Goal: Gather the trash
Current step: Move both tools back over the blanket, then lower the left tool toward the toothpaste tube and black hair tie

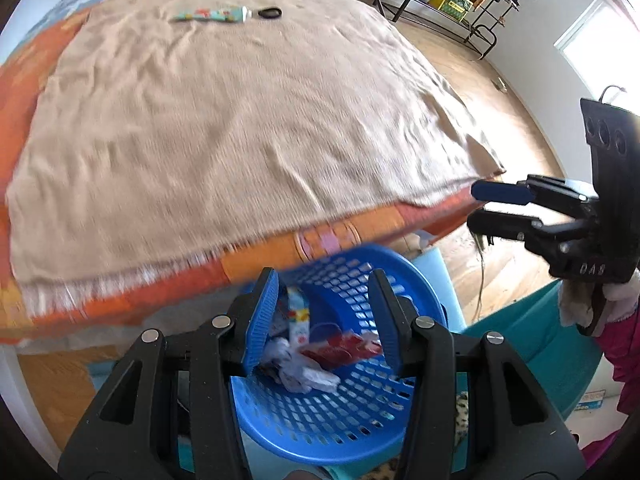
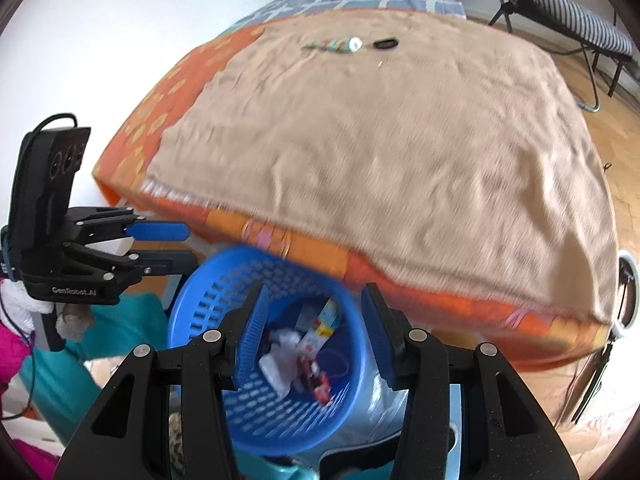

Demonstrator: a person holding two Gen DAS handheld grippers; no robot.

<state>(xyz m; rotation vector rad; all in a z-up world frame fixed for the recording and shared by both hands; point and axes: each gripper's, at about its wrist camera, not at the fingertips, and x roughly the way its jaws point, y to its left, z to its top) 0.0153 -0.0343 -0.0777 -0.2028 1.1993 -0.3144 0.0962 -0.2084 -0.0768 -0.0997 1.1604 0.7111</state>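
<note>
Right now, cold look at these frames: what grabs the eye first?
The blue basket below the bed edge, with wrappers and crumpled paper inside, both grippers open and empty above it. Next, the tan blanket across the bed, with a patterned tube and a black ring at its far end.

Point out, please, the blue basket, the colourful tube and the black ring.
blue basket [image 2: 224,280], right wrist view, its perforated wall.
colourful tube [image 1: 208,14], left wrist view, its body.
black ring [image 1: 270,13], left wrist view, its band.
</note>
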